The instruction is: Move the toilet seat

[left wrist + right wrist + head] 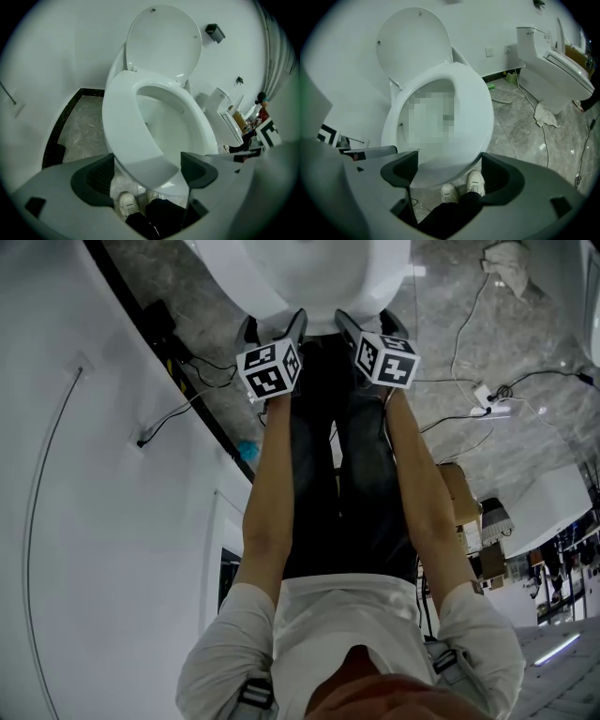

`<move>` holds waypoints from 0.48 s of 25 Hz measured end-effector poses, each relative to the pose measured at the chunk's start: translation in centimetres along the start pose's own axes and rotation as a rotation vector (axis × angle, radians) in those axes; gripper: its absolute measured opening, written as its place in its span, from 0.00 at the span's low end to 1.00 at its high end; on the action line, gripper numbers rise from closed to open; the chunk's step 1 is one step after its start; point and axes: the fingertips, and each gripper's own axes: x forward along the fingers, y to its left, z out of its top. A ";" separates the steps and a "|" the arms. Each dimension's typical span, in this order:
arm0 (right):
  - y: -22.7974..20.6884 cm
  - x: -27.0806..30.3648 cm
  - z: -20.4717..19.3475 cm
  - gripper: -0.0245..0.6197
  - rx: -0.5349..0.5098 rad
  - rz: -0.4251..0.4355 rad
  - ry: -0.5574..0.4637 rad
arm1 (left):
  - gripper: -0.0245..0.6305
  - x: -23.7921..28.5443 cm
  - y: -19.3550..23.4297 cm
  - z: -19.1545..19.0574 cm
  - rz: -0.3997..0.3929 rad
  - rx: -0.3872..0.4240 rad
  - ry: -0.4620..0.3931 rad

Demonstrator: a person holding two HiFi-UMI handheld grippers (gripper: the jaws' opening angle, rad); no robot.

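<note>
Jaws of both grippers stand wide apart and hold nothing. The left gripper (147, 173) and the right gripper (447, 171) sit side by side at the front of the toilet, each with the front edge of the seat showing in its gap.

A grey marbled floor (525, 136) lies around the toilet (319, 268), which stands close to a white wall. The lid (164, 42) is tipped up and back against the wall. The toilet seat (122, 126) is down over the bowl, its front curve nearest the person. Whether it lies flat on the rim or is lifted a little at the front, I cannot tell. A second toilet (553, 70) stands well apart at the person's right. The person's white shoes (476, 180) are just below the front of the bowl.

The seat looks like a stiff, glossy plastic ring, light but slick, and hinged at the back. It should swing rather than lift free. The front curve, farthest from the hinge, is probably the best place to take hold. A closing grip across the ring's thickness, or a push from under the lip, would likely move it. The smooth surface may let the pads slide.
</note>
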 end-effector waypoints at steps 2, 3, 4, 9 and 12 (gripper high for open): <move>0.4 -0.3 0.0 0.69 -0.014 0.003 -0.009 | 0.70 -0.1 -0.1 0.0 0.002 0.001 0.000; 0.5 -0.5 0.0 0.69 -0.016 0.005 -0.014 | 0.70 -0.1 -0.1 0.1 0.004 -0.001 -0.001; 0.6 -0.6 0.0 0.69 -0.012 0.008 -0.018 | 0.70 -0.2 -0.1 0.1 0.005 -0.005 -0.002; 0.8 -0.9 0.3 0.69 0.005 0.014 -0.030 | 0.70 -0.4 -0.2 0.3 0.003 -0.009 -0.003; 0.8 -0.9 0.3 0.69 0.002 0.013 -0.031 | 0.70 -0.5 -0.2 0.4 0.003 -0.008 -0.003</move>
